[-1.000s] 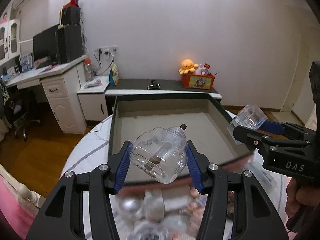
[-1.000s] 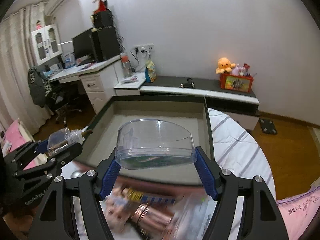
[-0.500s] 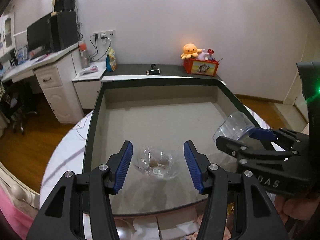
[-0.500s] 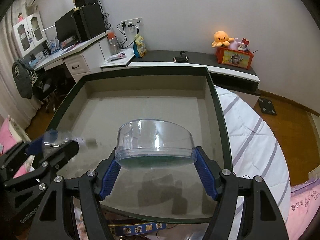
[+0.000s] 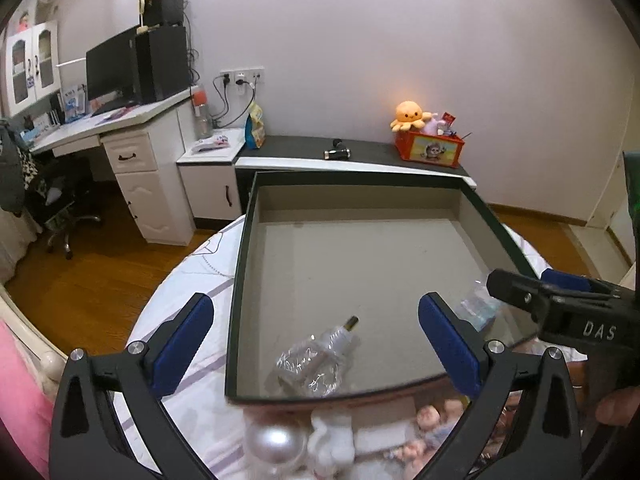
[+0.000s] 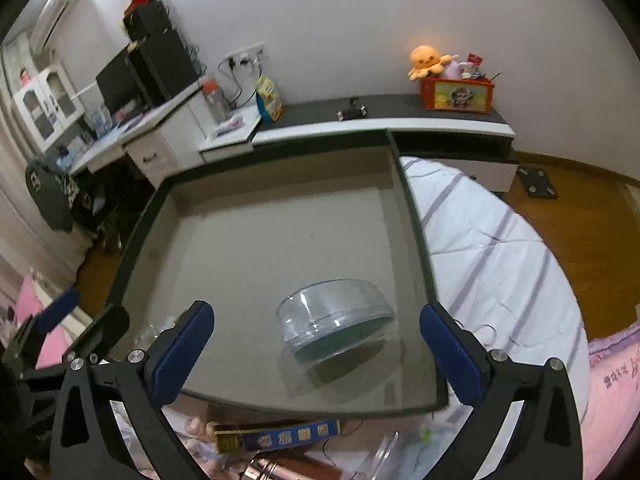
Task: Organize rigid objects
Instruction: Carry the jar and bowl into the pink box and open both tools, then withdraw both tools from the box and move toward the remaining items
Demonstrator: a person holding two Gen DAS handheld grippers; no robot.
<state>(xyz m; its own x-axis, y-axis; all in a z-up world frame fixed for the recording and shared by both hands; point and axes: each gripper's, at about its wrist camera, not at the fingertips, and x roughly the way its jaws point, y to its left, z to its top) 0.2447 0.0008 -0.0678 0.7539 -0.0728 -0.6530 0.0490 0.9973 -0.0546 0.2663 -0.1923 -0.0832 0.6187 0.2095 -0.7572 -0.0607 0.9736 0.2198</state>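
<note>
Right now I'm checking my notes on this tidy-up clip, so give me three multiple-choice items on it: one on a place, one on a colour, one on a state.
1. Where does the clear bottle lie?
A. inside the big open box, near its front wall
B. on the white desk
C. on the wooden floor

2. What colour are the pads of the left hand-held gripper?
A. red
B. blue
C. yellow

3. How does the round clear container stand to the right hand-held gripper?
A. clamped between its pads
B. hanging from one finger
C. free on the box floor, the pads wide apart

Key: 1 A, it lies on its side on the grey box floor; 2 B, both pads show blue; 3 C, the jaws are opening and neither pad touches it.
</note>
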